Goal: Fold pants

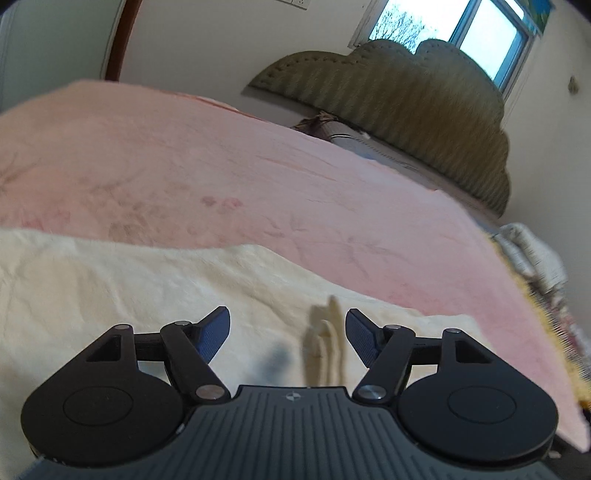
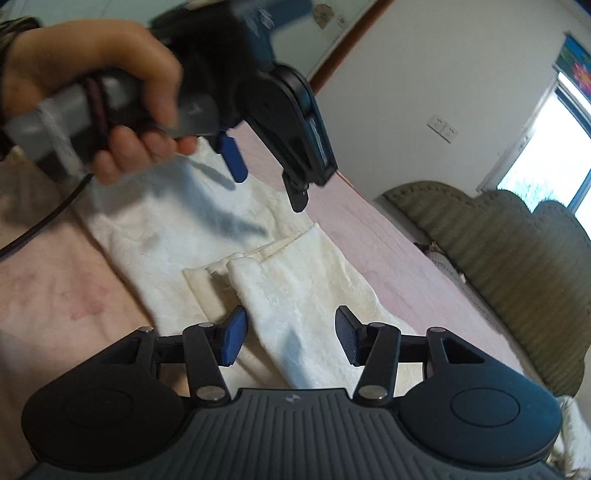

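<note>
While cream pants point(image 2: 207, 229) lie flat on pink bedspread point(image 1: 229, 166) near bed's front edge, left gripper point(image 1: 288, 332) hovers above, jaws released, empty; right gripper point(image 2: 290, 336) jaws apart, straddling folded leg, not gripping.

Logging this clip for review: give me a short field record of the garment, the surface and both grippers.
garment: cream pants, partly folded, lying flat
surface: pink bedspread
left gripper: open, above the pants, nothing between the pads
right gripper: open, low over a folded end of the pants
hand: holds the left gripper's handle
background: padded headboard, window
</note>
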Demonstrator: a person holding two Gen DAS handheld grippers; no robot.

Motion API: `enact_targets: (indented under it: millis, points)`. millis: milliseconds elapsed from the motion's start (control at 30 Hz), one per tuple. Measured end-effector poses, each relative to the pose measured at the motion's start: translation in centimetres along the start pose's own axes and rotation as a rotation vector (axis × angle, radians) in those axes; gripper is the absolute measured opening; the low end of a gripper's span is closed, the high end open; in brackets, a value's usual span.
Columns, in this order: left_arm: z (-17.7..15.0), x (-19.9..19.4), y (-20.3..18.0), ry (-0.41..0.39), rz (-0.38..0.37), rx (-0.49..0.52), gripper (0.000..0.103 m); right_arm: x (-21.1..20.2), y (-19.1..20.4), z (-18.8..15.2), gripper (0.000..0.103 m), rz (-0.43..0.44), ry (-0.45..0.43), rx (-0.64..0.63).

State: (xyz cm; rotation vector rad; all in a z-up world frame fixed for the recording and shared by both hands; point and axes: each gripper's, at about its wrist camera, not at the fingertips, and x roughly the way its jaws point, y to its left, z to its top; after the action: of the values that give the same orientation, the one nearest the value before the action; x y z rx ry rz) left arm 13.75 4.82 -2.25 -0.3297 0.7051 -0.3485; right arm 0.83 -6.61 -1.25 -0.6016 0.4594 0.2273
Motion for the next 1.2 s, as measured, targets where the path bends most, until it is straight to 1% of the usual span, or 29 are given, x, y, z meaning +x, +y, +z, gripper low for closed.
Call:
enact_targets:
  millis: [33,67,100,133,200,267,333,433,500,567,633,667,700,733,767,833,867,900,933,967,1000,1033,1133,1200]
  points:
    - [-0.1,-0.2,0.0,0.016,-0.033,-0.021,0.073,0.3,-0.3,0.1,0.036,0.013,0.003,0.026]
    - [-0.1,-0.4,0.0,0.036,-0.068,-0.037,0.073,0.6,-0.6,0.1,0.028,0.018,0.005,0.045]
    - [-0.4,-0.5,-0.2,0.067,-0.112,-0.055,0.073,1.0,-0.6,0.1,0.017,0.025,0.007,0.06]
    - [-0.6,-0.5,-0.3,0.099,-0.15,-0.068,0.074,1.3,-0.7,0.1,0.013,0.027,0.007,0.069]
    - [-1.0,-0.2,-0.4,0.176,-0.231,-0.105,0.077,1.2,-1.1,0.0,0.012,0.032,-0.006,0.095]
    - [-1.6,0.5,-0.4,0.253,-0.309,-0.171,0.079,0.6,-2.4,0.0,0.011,0.059,-0.03,0.179]
    - [-2.1,1.7,-0.2,0.323,-0.378,-0.248,0.083,-0.2,-3.7,-0.1,0.01,0.064,-0.054,0.239]
    - [-3.1,3.6,0.1,0.408,-0.445,-0.383,0.083,-1.1,-4.9,-0.3,0.01,0.069,-0.07,0.282]
    - [-3.6,4.9,0.3,0.434,-0.481,-0.473,0.083,-1.4,-5.0,-0.3,0.01,0.055,-0.072,0.265]
    - [-4.1,5.9,0.6,0.44,-0.494,-0.542,0.071,-1.6,-4.8,-0.3,0.01,0.057,-0.078,0.251]
    - [-4.5,6.6,0.7,0.47,-0.478,-0.582,0.048,-1.8,-4.7,-0.4,0.01,0.046,-0.076,0.254]
    - [-4.8,6.9,0.9,0.487,-0.489,-0.606,0.045,-1.9,-4.8,-0.5,0.01,0.048,-0.066,0.254]
    - [-5.1,7.1,1.2,0.492,-0.498,-0.628,0.038,-2.0,-4.9,-0.6,0.01,0.053,-0.049,0.253]
    - [-5.3,7.2,1.4,0.493,-0.506,-0.645,0.026,-2.3,-5.0,-0.8,0.011,0.049,-0.033,0.254]
    - [-5.4,7.2,1.5,0.494,-0.51,-0.649,0.025,-2.4,-5.1,-1.1,0.011,0.04,-0.024,0.254]
    - [-5.5,7.0,1.5,0.47,-0.506,-0.647,0.01,-2.4,-5.3,-1.8,0.012,0.032,0.005,0.254]
    - [-5.1,6.7,1.6,0.447,-0.506,-0.628,0.009,-2.4,-5.4,-2.1,0.014,0.031,0.026,0.253]
    - [-4.8,6.3,1.3,0.419,-0.507,-0.594,0.008,-2.4,-5.5,-2.3,0.019,0.027,0.044,0.249]
    - [-4.3,5.7,0.8,0.39,-0.512,-0.55,0.008,-2.3,-5.6,-2.6,0.027,0.012,0.055,0.244]
    - [-3.6,4.8,0.2,0.356,-0.515,-0.502,0.008,-2.4,-5.7,-2.8,0.031,-0.006,0.064,0.235]
    - [-2.9,4.2,-0.4,0.324,-0.517,-0.46,0.008,-2.2,-5.7,-3.0,0.039,-0.029,0.074,0.221]
    - [-2.3,3.7,-1.1,0.296,-0.519,-0.421,0.008,-2.1,-5.8,-3.3,0.042,-0.056,0.084,0.204]
    - [-0.8,2.0,-2.8,0.206,-0.519,-0.322,0.008,-1.1,-6.2,-4.4,0.042,-0.161,0.135,0.181]
    - [-0.1,0.8,-3.9,0.139,-0.508,-0.247,0.008,-0.1,-7.0,-5.2,0.042,-0.305,0.198,0.171]
